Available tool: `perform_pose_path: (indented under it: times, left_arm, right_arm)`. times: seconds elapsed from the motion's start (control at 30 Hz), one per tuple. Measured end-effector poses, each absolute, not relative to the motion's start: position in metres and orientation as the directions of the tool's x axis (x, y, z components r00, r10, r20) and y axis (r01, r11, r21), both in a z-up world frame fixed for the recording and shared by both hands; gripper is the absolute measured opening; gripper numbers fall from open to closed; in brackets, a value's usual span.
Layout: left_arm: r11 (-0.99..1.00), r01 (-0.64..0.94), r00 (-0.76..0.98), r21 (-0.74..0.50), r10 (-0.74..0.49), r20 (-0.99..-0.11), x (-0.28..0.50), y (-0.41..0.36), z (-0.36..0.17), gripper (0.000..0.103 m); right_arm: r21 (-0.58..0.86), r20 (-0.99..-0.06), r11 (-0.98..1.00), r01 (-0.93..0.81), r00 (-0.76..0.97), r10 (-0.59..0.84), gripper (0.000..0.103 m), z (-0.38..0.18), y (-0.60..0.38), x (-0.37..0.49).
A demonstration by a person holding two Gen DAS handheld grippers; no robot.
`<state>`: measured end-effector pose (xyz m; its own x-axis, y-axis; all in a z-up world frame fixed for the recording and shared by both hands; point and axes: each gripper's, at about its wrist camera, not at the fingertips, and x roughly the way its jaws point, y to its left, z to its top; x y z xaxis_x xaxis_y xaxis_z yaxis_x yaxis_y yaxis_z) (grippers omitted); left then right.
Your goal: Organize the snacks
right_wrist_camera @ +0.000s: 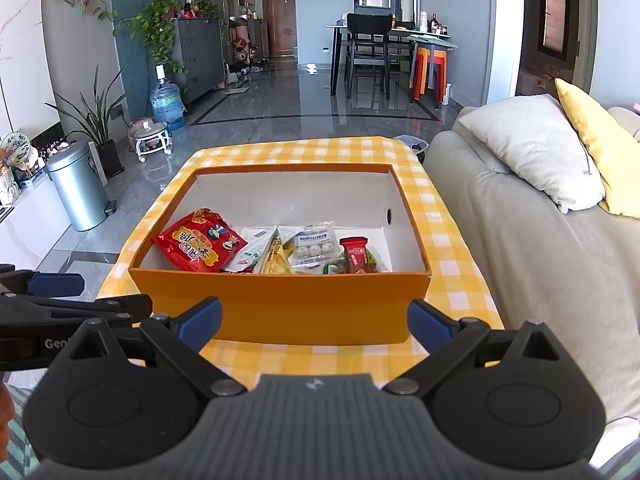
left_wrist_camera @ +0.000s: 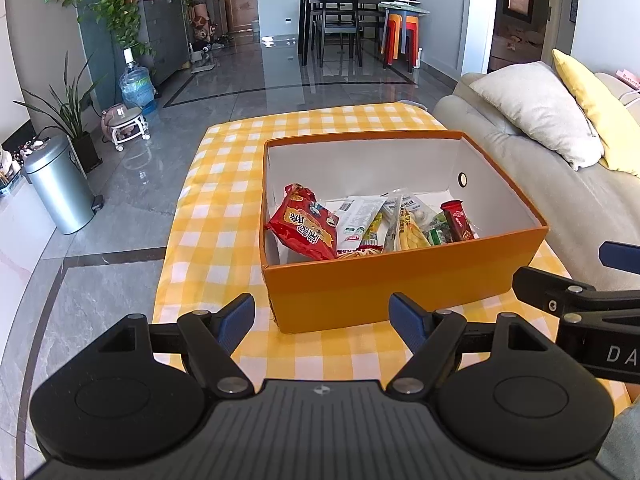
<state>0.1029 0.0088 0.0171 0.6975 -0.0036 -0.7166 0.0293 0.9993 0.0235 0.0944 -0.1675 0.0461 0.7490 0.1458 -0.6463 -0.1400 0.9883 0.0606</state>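
We hold the left gripper and right gripper wide apart, empty, before the orange box on a yellow checked tablecloth; grey sofa alongside, snack labels mostly illegible.

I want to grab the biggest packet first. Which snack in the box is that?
The big red bag at the left end of the orange box. It is much wider than the small red bar at the right end and the pale packets between.
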Motion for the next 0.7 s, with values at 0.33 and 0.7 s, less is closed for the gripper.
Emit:
perform_pose_path:
  times: [0.33, 0.7]
  left_arm:
    - [0.999, 0.037, 0.703, 0.028, -0.006, -0.711, 0.1009, 0.0073, 0.0215, 0.090]
    - [0.999, 0.042, 0.705, 0.026, -0.011, -0.709, 0.0994, 0.0065, 0.0258, 0.090]
  right_arm:
    - [0.068, -0.630, 0.987, -0.143, 0.762, 0.154, 0.096, 0.0496, -0.1708, 0.0928]
    - [0.058, -0.623, 0.988, -0.144, 0.768, 0.148, 0.096, 0.0509, -0.1731, 0.0884]
